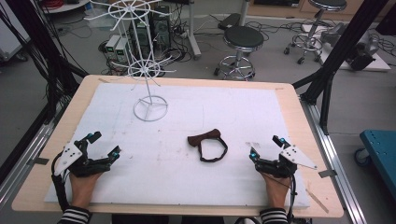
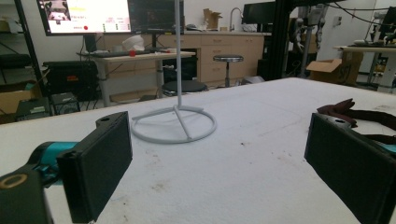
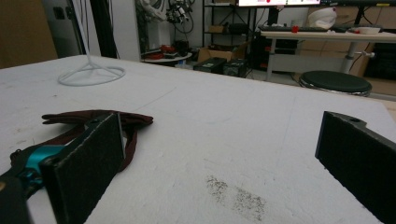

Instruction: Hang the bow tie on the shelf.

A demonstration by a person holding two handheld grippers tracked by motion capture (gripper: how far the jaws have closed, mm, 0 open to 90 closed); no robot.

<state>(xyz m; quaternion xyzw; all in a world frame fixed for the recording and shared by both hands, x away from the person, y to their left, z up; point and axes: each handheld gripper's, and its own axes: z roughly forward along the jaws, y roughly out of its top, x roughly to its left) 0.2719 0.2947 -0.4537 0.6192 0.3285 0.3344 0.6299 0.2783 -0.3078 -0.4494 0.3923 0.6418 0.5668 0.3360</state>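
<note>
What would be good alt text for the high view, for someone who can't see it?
A dark brown bow tie with a looped strap lies mid-table on a white mat, between a person's two open grippers, left gripper and right gripper. A white wire stand stands farther back.

No words, numbers or signs can be read here. The big flat screen [image 2: 88, 15] behind the worktop, seen from the left gripper view, shows small pictures, some lines of writing and a red dot, but the writing is too tiny and blurry to read. The brown cardboard box [image 2: 330, 70] has a dark mark on its side, too blurry to tell.
</note>
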